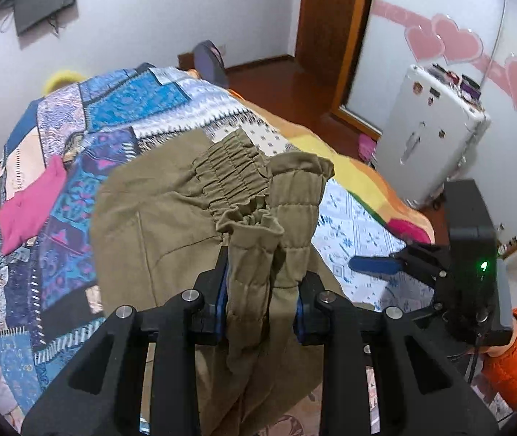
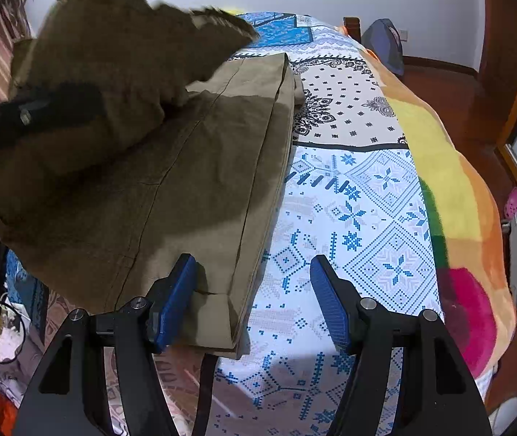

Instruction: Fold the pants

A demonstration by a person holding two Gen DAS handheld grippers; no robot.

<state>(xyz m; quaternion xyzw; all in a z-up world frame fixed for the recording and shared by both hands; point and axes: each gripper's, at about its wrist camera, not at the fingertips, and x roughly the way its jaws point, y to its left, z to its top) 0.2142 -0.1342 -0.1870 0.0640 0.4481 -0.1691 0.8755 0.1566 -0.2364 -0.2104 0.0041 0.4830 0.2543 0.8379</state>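
Observation:
Olive-brown pants (image 1: 157,218) lie on a patchwork bedspread (image 1: 113,109). My left gripper (image 1: 264,283) is shut on the gathered elastic waistband (image 1: 258,239) and holds it lifted above the rest of the pants. In the right wrist view the lifted waistband end (image 2: 113,54) hangs over the flat, folded legs (image 2: 204,189), with the left gripper (image 2: 33,109) seen dark at the left. My right gripper (image 2: 253,290) is open and empty, low over the bed at the pants' near right edge. It also shows in the left wrist view (image 1: 378,265).
A pink cloth (image 1: 29,207) lies on the bed's left side. A white suitcase (image 1: 429,145) stands on the wooden floor at the right, by a door with pink hearts. The bed's right edge (image 2: 458,181) carries a rainbow blanket.

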